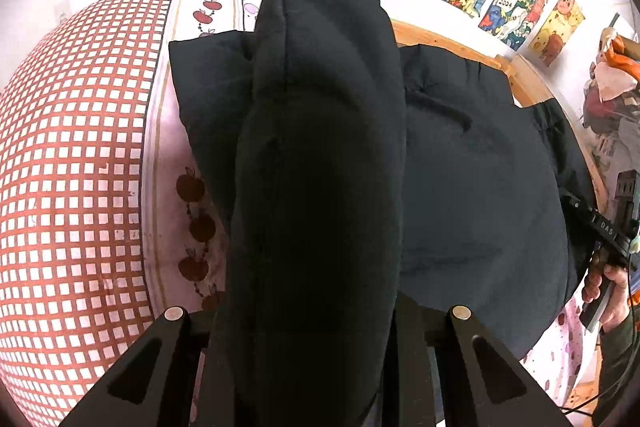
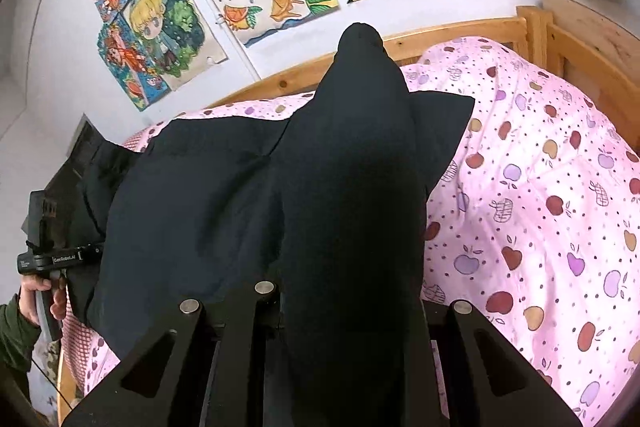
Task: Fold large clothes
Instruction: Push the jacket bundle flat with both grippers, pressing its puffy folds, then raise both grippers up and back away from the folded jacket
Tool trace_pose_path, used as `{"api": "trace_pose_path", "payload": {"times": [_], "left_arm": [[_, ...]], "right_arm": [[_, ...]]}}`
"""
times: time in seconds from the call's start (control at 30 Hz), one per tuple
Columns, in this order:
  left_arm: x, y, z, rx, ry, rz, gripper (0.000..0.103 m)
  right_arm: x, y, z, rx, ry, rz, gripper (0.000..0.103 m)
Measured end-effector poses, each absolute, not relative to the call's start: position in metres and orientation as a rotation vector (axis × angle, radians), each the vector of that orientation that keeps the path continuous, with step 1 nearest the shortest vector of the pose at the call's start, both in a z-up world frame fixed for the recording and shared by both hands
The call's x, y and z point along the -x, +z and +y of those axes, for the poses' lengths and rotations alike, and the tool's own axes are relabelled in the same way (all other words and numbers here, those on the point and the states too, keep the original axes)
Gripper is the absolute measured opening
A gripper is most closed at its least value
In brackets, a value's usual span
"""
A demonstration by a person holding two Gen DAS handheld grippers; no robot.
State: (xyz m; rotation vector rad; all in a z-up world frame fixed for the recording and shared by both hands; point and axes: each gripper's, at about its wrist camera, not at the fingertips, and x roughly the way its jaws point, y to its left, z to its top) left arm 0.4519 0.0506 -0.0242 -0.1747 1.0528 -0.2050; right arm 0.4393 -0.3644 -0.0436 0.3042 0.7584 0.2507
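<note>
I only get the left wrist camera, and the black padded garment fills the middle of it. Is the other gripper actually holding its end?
Observer: Yes. In the right wrist view the right gripper is clamped on a raised fold of the black padded garment.
Operator: What lies past that fold on the right?
Observer: A pink apple-print quilt, bunched into a mound beside the garment.
Operator: Is any loose part of the garment heading that way?
Observer: One pointed corner of the garment sticks out over the quilt at the far side.
</note>
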Motion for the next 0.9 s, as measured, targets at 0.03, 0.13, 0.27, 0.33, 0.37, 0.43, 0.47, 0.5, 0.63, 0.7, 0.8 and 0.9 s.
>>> {"api": "trace_pose_path", "payload": {"times": [0.03, 0.13, 0.27, 0.33, 0.37, 0.43, 0.47, 0.5, 0.63, 0.7, 0.8, 0.9], "left_arm": [[-0.453, -0.025, 0.05, 0.174, -0.206, 1.053, 0.024], [-0.454, -0.027, 0.049, 0.163, -0.199, 1.054, 0.029], [-0.454, -0.031, 0.044, 0.119, -0.165, 1.045, 0.04], [-0.453, -0.031, 0.04, 0.106, -0.152, 1.04, 0.044], [-0.453, -0.032, 0.039, 0.1, -0.142, 1.038, 0.049], [-0.453, -0.032, 0.037, 0.088, -0.121, 1.032, 0.055], [-0.453, -0.032, 0.038, 0.089, -0.114, 1.029, 0.059], [-0.452, -0.032, 0.038, 0.095, -0.097, 1.022, 0.064], [-0.45, -0.033, 0.046, 0.139, -0.052, 0.982, 0.074], [-0.447, -0.032, 0.048, 0.141, -0.027, 0.947, 0.088], [-0.436, -0.027, 0.049, 0.124, -0.001, 0.864, 0.097], [-0.427, -0.02, 0.048, 0.116, 0.018, 0.804, 0.102]], "right_arm": [[-0.439, -0.044, -0.364, -0.3, 0.248, 0.761, 0.02], [-0.439, -0.044, -0.359, -0.273, 0.215, 0.768, 0.023], [-0.44, -0.045, -0.357, -0.25, 0.174, 0.783, 0.028], [-0.44, -0.045, -0.357, -0.251, 0.165, 0.787, 0.036], [-0.439, -0.045, -0.357, -0.249, 0.155, 0.788, 0.039], [-0.439, -0.044, -0.357, -0.243, 0.14, 0.789, 0.056], [-0.438, -0.044, -0.357, -0.239, 0.131, 0.79, 0.059], [-0.438, -0.044, -0.357, -0.234, 0.116, 0.793, 0.063], [-0.436, -0.043, -0.359, -0.226, 0.039, 0.785, 0.084], [-0.432, -0.04, -0.359, -0.223, 0.011, 0.771, 0.086], [-0.42, -0.033, -0.357, -0.186, -0.04, 0.73, 0.09], [-0.41, -0.022, -0.355, -0.155, -0.086, 0.679, 0.091]]}}
